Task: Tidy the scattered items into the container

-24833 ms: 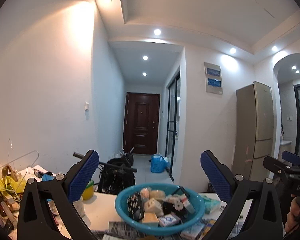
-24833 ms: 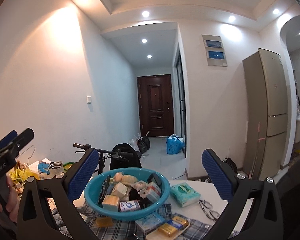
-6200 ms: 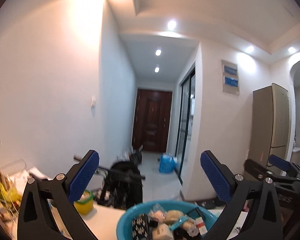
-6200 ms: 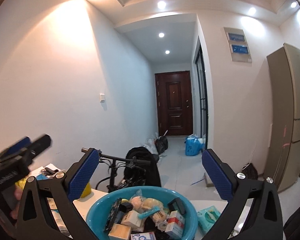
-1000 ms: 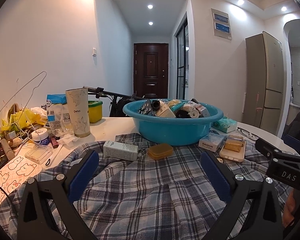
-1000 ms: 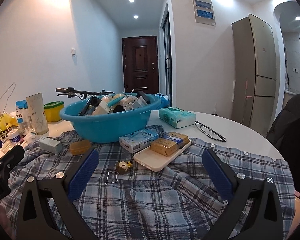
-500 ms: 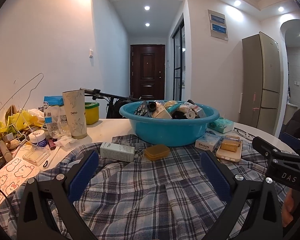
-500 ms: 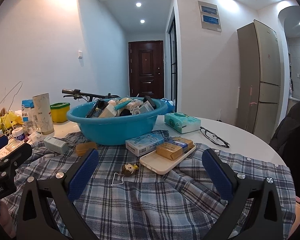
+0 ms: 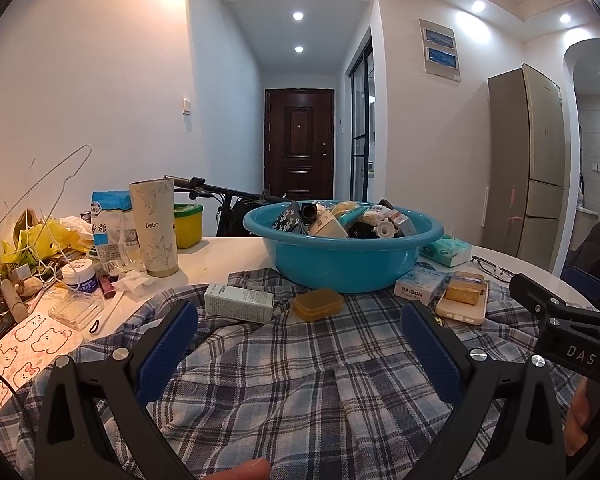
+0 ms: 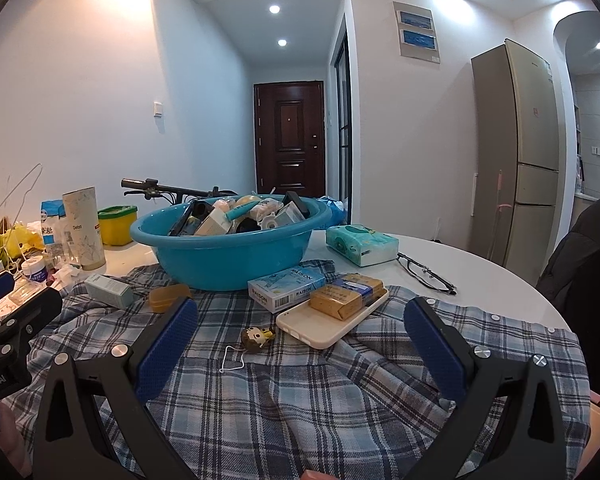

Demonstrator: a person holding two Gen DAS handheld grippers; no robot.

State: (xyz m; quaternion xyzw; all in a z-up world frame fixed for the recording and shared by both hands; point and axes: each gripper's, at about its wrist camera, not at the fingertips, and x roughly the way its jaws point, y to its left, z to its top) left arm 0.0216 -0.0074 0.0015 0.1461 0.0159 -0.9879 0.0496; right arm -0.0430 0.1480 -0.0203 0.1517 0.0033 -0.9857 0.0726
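Note:
A blue basin [image 9: 352,268] [image 10: 228,260] full of small items stands on a plaid cloth [image 9: 300,380]. In front of it lie a white-green box [image 9: 238,303], an amber case [image 9: 318,305], a RAISON box [image 10: 288,284], a phone case [image 10: 328,326] carrying a yellow bar [image 10: 346,296], and a small figurine [image 10: 256,336]. My left gripper [image 9: 298,344] is open and empty above the cloth, short of the box and amber case. My right gripper [image 10: 300,340] is open and empty, near the figurine and phone case.
On the white round table [image 10: 480,276] are a tissue pack [image 10: 360,244], glasses [image 10: 426,268], a tall paper cup [image 9: 154,228], a yellow-green tub [image 9: 188,226], a sugar bag, jars, wire hangers and a sticker sheet [image 9: 24,344] at the left. A fridge [image 10: 516,152] stands right.
Both grippers tilted down from the ceiling and hallway toward the table, then eased slightly closer over the last second. Both stay open and empty.

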